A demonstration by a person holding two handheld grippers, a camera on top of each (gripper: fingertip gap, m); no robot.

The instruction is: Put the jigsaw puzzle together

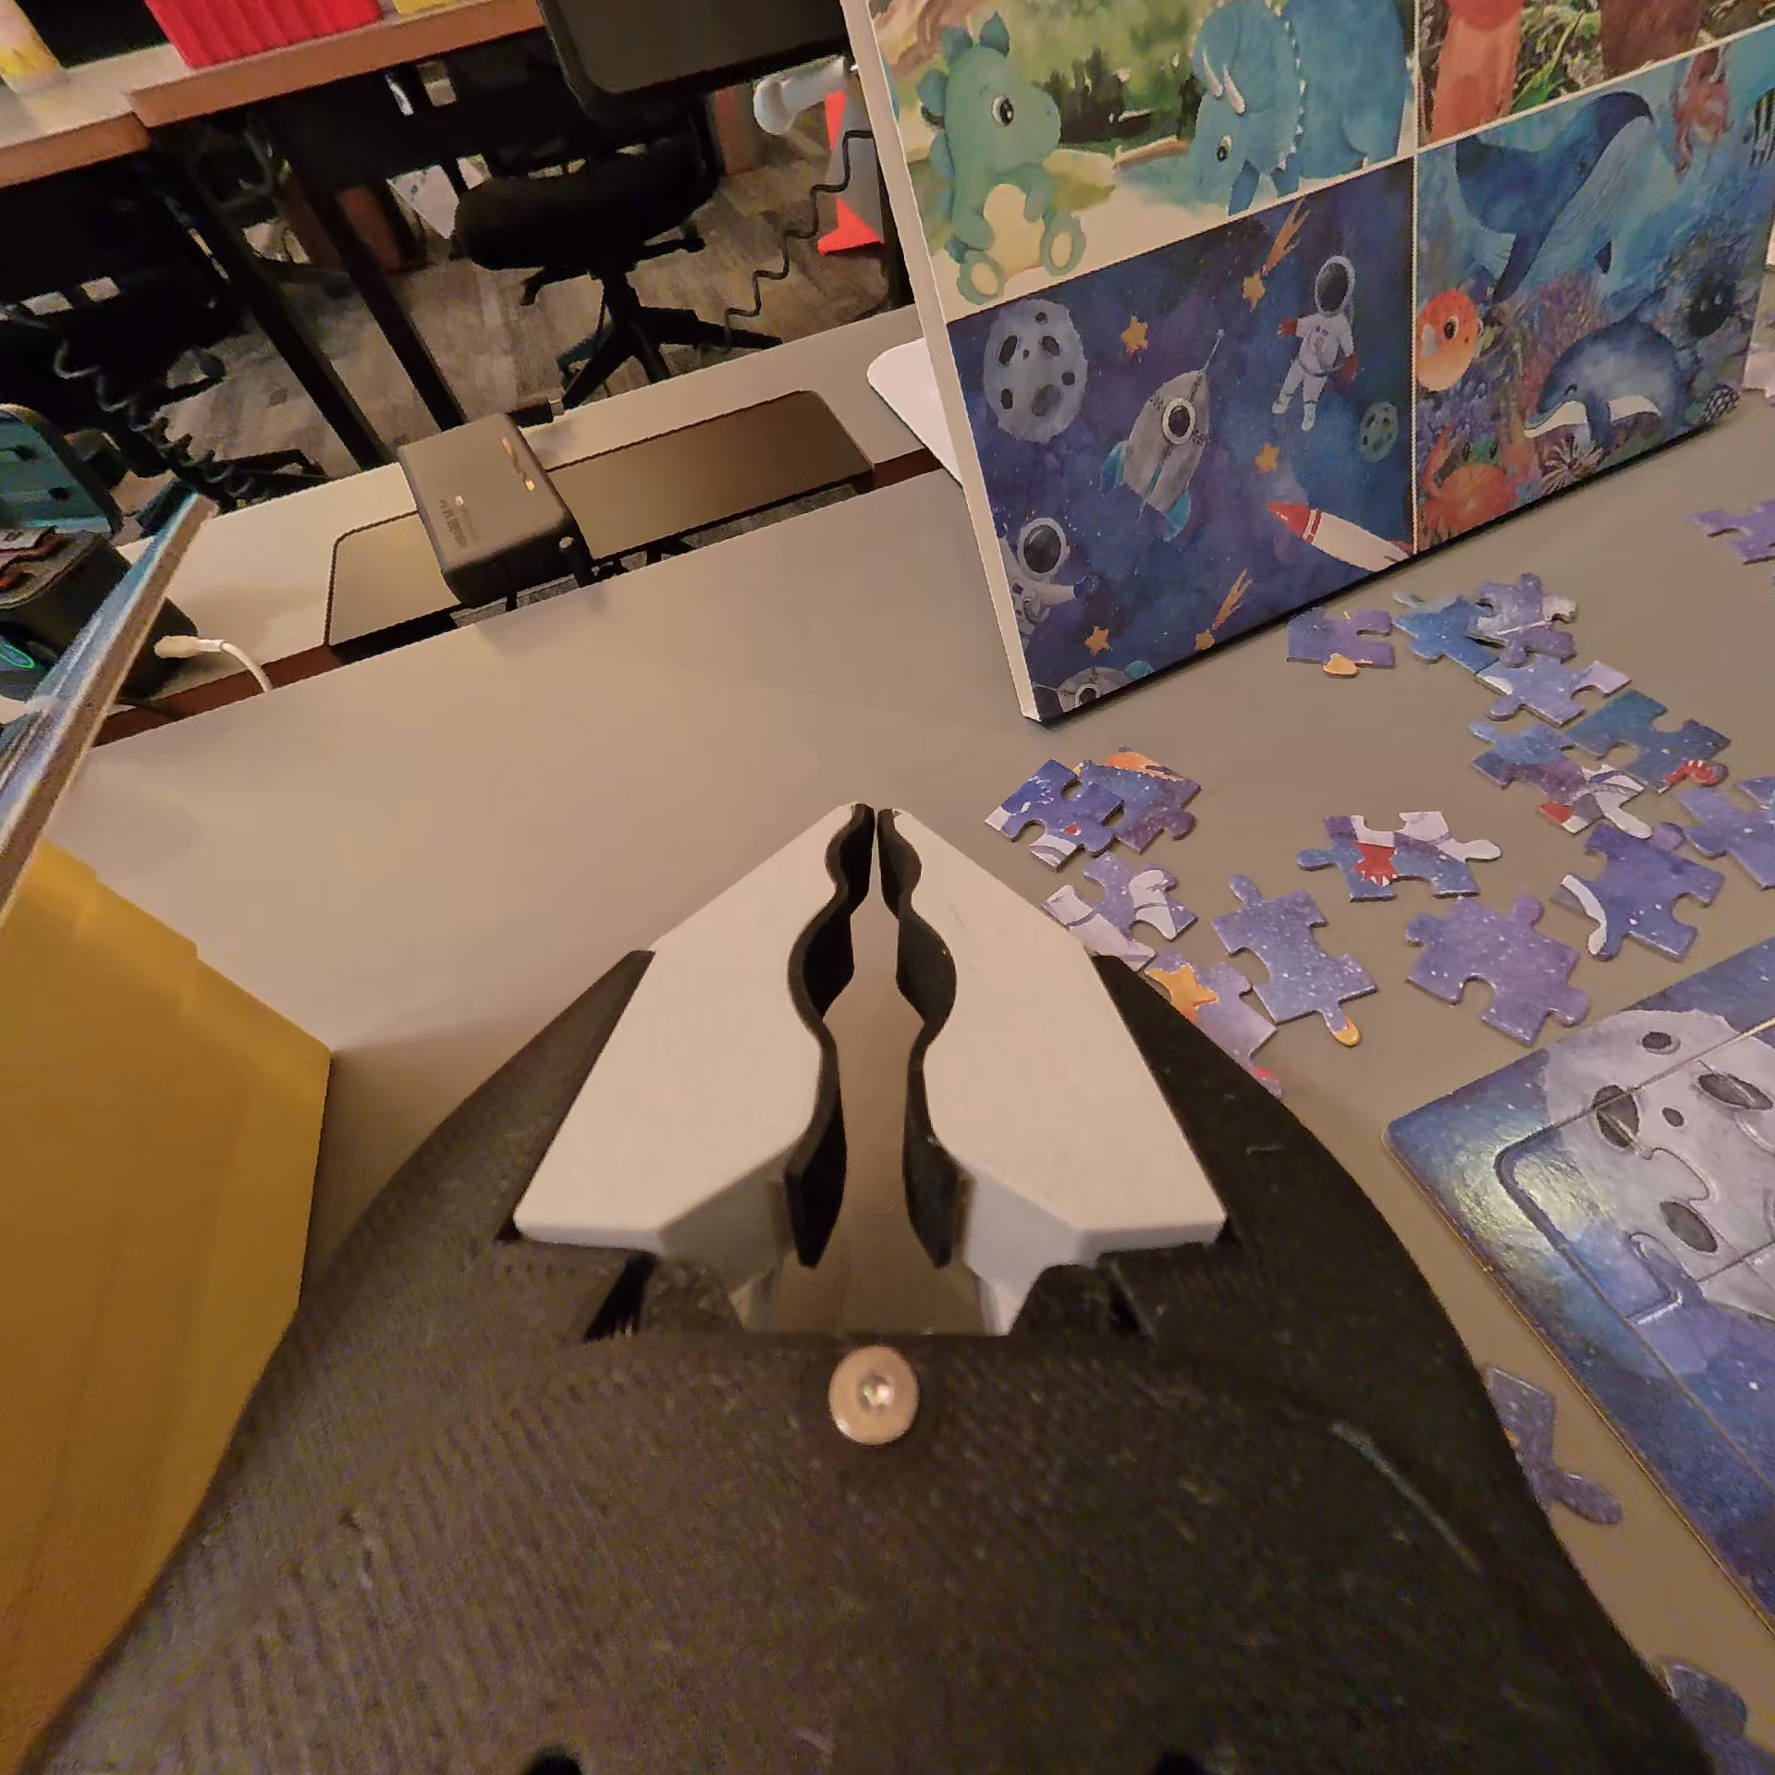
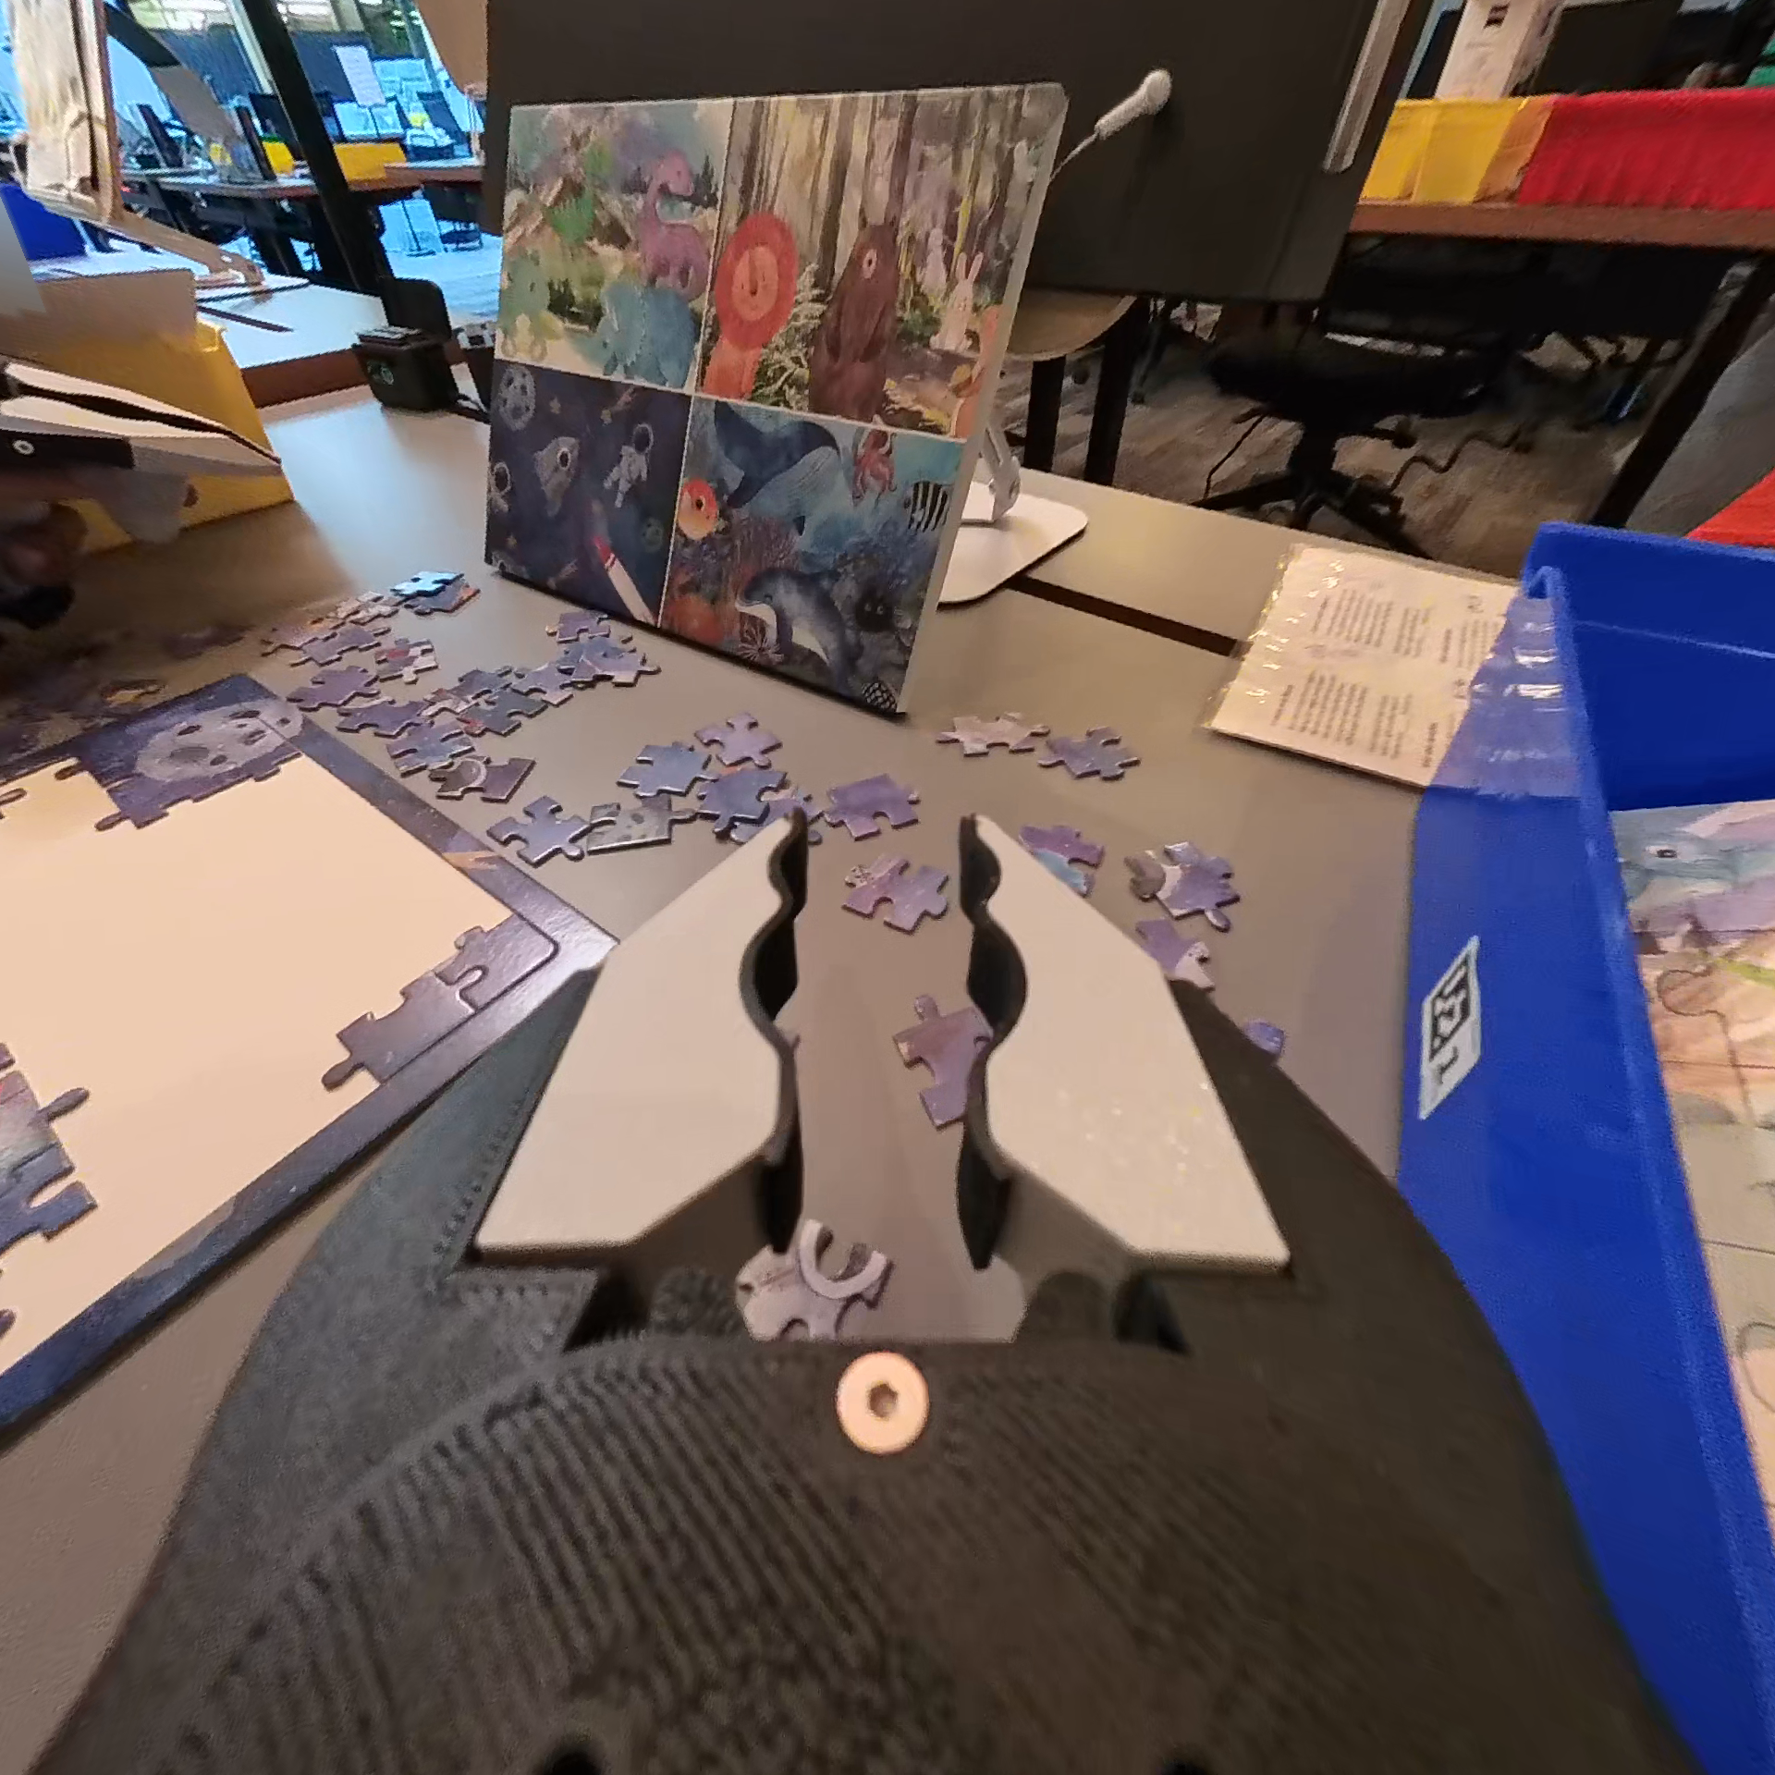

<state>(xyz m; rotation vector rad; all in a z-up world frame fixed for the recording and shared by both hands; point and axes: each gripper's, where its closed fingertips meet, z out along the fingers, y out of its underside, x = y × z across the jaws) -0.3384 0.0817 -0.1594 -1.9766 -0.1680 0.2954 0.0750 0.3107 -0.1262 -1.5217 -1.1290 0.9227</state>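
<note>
Purple puzzle piece [image 2: 901, 893] between parted gripper [image 2: 882, 828] fingertips

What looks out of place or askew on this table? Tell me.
Nothing is damaged or spilled. Loose puzzle pieces lie scattered at all angles, some overlapping, beside the half-filled puzzle board. A picture panel stands tilted backward.

puzzle board [image 2: 240, 960] left on table [image 2: 1249, 864] | loose pieces [image 2: 672, 768] centre | picture box [image 2: 749, 384] behind | bin [image 2: 1585, 1057] right
</note>
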